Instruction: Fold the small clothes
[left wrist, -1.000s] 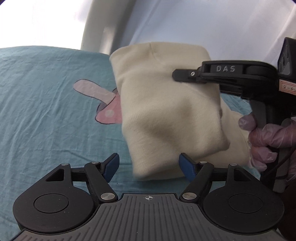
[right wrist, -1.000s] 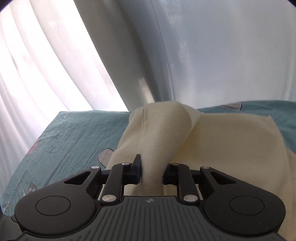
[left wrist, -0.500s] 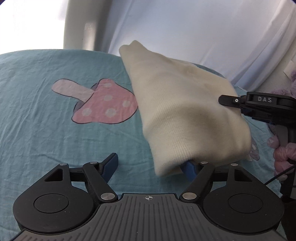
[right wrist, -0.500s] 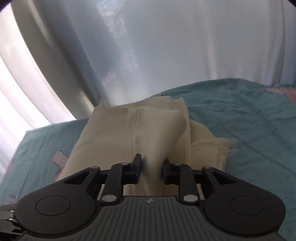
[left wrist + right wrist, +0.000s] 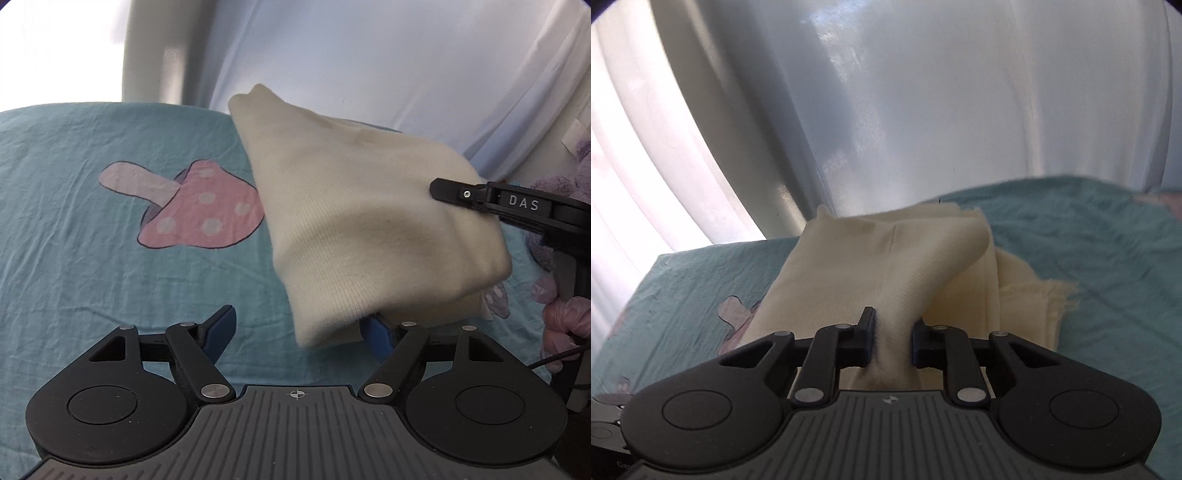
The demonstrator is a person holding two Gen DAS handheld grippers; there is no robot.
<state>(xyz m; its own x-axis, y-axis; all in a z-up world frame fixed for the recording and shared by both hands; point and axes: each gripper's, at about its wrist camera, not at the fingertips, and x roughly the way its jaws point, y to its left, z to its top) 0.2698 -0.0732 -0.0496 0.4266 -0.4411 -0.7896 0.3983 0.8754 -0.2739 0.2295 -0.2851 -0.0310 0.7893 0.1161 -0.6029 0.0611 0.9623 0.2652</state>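
Cream knit garment, folded and thick, pinched in closed right tool, beside wide-open left tool.

Left gripper low, jaws spread wide — right gripper clamped on cloth, held by gloved hand just right of that cloth.

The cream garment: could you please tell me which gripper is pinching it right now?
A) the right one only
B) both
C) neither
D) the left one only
A: the right gripper has its fingers closed on a bunch of the cream garment, while the left gripper stands wide open, gripping nothing.
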